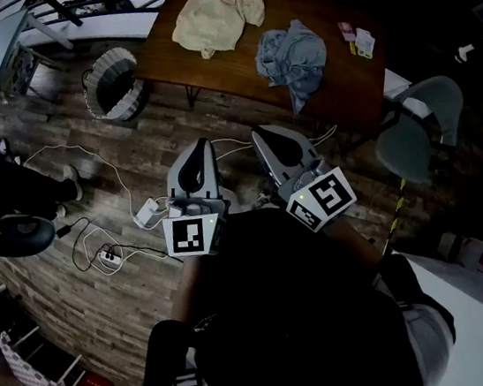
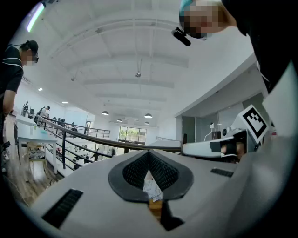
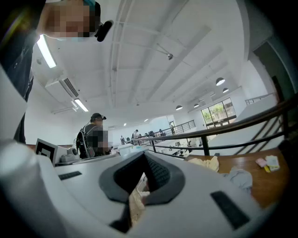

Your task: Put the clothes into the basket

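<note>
**Plank floor, dark table: both claws closed and empty, clothes lying on the tabletop**

Held side by side and level in front of the person's dark torso, the left gripper (image 1: 201, 149) and the right gripper (image 1: 262, 136) pointed their tips toward the table. In the left gripper view, the left gripper (image 2: 149, 153) had its jaws together at the tips with nothing clamped between them. The right gripper view showed the same: the right gripper (image 3: 143, 157) had its jaws closed and carried nothing.

Beyond the tips, a brown table (image 1: 206, 68) stood on the wooden floor (image 1: 130, 159). A cream garment (image 1: 212, 18) lay crumpled on the table's left part. A blue-grey garment (image 1: 293, 54) was heaped near it, toward the middle. Some small packets (image 1: 358, 40) sat at the table's right end.

The basket (image 1: 117, 85) stood on the floor just beside the table's left end, well apart from both grippers and from the clothes. A grey-green chair (image 1: 419, 127) stood to the right of the table. White cables and a power strip (image 1: 108, 255) trailed over the planks to the left of the left gripper.

From the right gripper's camera, the cream garment (image 3: 205, 162) and the blue-grey garment (image 3: 240, 179) showed on the table (image 3: 274, 181). A dark railing (image 3: 223, 135) ran behind them, and a person in a cap (image 3: 93, 137) stood farther off to the left.
</note>
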Demonstrator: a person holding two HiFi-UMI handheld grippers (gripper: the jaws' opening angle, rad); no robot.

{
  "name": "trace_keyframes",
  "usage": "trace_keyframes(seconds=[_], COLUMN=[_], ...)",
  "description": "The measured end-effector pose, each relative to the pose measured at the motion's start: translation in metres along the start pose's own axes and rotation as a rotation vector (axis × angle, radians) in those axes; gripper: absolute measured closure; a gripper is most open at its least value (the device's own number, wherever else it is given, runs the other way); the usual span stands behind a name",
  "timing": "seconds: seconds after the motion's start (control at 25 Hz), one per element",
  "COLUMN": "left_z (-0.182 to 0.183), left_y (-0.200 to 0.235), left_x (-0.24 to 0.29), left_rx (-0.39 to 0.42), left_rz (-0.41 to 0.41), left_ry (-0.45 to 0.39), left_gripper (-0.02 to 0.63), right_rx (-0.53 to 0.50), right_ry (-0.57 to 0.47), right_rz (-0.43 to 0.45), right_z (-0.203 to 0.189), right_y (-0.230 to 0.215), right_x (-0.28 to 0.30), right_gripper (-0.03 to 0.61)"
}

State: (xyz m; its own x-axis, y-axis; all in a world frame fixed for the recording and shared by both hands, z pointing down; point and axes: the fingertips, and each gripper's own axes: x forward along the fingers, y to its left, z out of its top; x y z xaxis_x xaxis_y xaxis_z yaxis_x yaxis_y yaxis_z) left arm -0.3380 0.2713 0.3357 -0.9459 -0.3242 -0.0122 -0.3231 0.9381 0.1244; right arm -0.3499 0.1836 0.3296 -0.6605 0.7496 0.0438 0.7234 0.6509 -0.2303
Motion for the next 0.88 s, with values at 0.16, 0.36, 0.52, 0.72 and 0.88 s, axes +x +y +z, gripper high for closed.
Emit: trace_keyframes(seconds=[0.16,0.36,0.52,0.72,0.88], left_z=[0.006,0.021,0.013,0.009,0.008], left_y=[-0.019,-0.033,-0.038,-0.038,-0.03], left_x=[-0.002,0.0,-0.007,-0.014,-0.012], left_rx=[0.044,0.041,0.033,0.112,0.111], left_rz=[-0.035,-0.082,-0.052,-0.01,-0.01], left_ry=[-0.012,-0.03,-0.023,-0.018,-0.025], left_gripper=[0.601,0.601,0.601,0.601,0.601], right_rx=[-0.028,-0.023,-0.018,-0.015,0.003], right_ry=[-0.026,-0.038,-0.008,0.002,0.003], right_rz=[-0.025,-0.032,-0.011,0.006,0.04], right_z=[0.008,0.014,0.003,0.0,-0.002], right_y=[0.0,0.003,0.01,0.01,0.016], right_x=[-0.017,-0.027,-0.028,-0.026,-0.02], right_gripper=[0.569,0.57,0.571,0.569,0.569])
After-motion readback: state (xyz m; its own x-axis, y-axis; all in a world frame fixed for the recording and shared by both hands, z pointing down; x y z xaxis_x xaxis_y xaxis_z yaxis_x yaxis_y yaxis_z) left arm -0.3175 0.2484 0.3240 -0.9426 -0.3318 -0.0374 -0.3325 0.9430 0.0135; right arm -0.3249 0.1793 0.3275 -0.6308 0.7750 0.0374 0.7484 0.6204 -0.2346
